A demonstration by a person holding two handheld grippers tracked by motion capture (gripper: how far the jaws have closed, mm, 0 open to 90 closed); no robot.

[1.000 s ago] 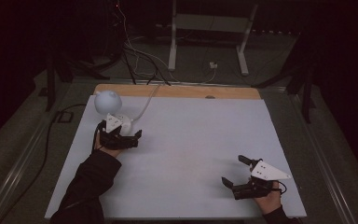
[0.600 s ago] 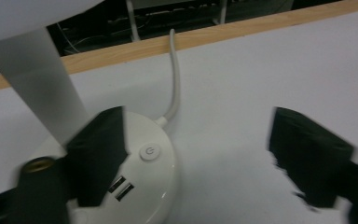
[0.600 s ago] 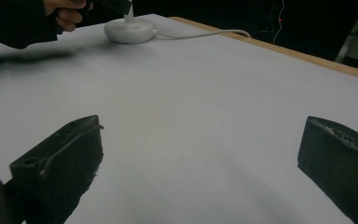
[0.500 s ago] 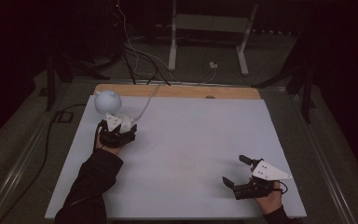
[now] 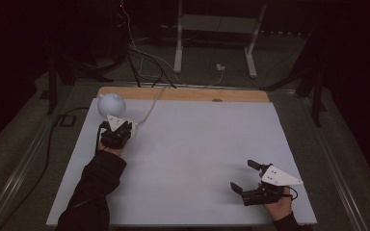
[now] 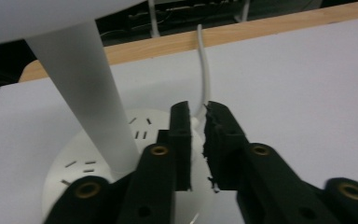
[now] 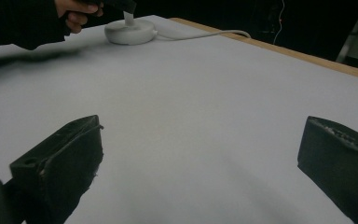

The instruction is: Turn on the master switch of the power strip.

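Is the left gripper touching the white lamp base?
Cannot tell. In the left gripper view, the left gripper is nearly shut above the lamp base, but contact is hidden.

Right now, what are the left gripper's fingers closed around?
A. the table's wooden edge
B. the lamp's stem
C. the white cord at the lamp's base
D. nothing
C: in the left gripper view, the left gripper pinches the white cord just above the lamp base.
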